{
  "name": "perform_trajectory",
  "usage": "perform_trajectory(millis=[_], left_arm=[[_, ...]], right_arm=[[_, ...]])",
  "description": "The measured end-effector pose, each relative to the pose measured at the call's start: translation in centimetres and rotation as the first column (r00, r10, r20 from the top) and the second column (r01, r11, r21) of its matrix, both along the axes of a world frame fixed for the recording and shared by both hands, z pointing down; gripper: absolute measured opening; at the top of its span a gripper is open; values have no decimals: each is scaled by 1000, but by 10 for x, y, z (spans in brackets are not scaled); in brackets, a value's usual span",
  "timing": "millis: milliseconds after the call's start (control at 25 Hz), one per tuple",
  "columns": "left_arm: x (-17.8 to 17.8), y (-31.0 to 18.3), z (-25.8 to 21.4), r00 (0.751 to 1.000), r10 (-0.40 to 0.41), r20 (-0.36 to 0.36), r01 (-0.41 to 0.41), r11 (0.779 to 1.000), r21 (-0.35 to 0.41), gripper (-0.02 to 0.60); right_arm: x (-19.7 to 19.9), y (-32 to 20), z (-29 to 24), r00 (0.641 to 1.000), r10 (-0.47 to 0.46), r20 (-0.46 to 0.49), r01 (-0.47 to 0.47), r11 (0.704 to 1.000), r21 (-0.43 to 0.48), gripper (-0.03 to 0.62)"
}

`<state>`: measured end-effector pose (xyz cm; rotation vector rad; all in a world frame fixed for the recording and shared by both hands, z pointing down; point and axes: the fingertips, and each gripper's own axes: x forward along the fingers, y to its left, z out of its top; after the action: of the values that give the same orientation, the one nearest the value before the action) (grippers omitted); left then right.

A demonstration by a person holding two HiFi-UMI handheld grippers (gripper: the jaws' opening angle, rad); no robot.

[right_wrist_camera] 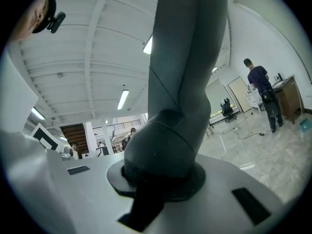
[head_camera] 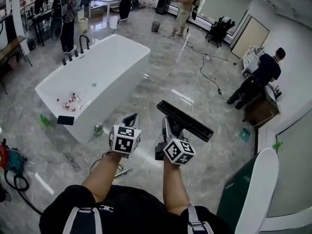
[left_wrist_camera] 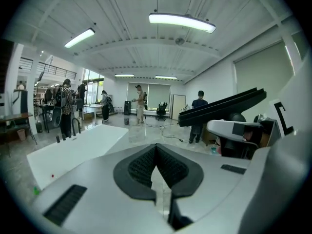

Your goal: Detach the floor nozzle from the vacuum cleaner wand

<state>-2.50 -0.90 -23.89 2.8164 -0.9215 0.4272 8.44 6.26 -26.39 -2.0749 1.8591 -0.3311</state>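
— What is the left gripper [left_wrist_camera: 156, 155] doing?

— Nothing. Its ribbed black pads are pressed together with nothing between them. It is raised just beside the right gripper [right_wrist_camera: 158, 177].

— And that one?

— Its jaws are clamped on the rounded dark grey neck of the black plastic floor nozzle [head_camera: 187, 121]. The neck fills most of the right gripper view.

— Where does the nozzle sit?

— It is lifted in the air. Its long flat head slants just beyond both grippers, above the grey marble floor [head_camera: 161, 67]. A white rectangular bathtub [head_camera: 112, 62] stands to the left. A person in dark blue [head_camera: 267, 69] bends at a cabinet far right.
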Motion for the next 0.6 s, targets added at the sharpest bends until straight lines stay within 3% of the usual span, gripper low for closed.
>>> perform_trajectory(millis=[360,480,600], left_arm=[[-7,-2,-56,999,21,-34,-18,994,106,9],[6,3,-57,999,33,-26,-30,994,101,9],[15,3,-61,996,47,-74,-43,998,50,9]], right_arm=[[-20,-7,-51,999,-18,-50,21,998,53,83],[-5,-7,-52,999,-19,-46,22,998,56,83],[5,-8,-53,998,-24,-54,27,998,56,83]])
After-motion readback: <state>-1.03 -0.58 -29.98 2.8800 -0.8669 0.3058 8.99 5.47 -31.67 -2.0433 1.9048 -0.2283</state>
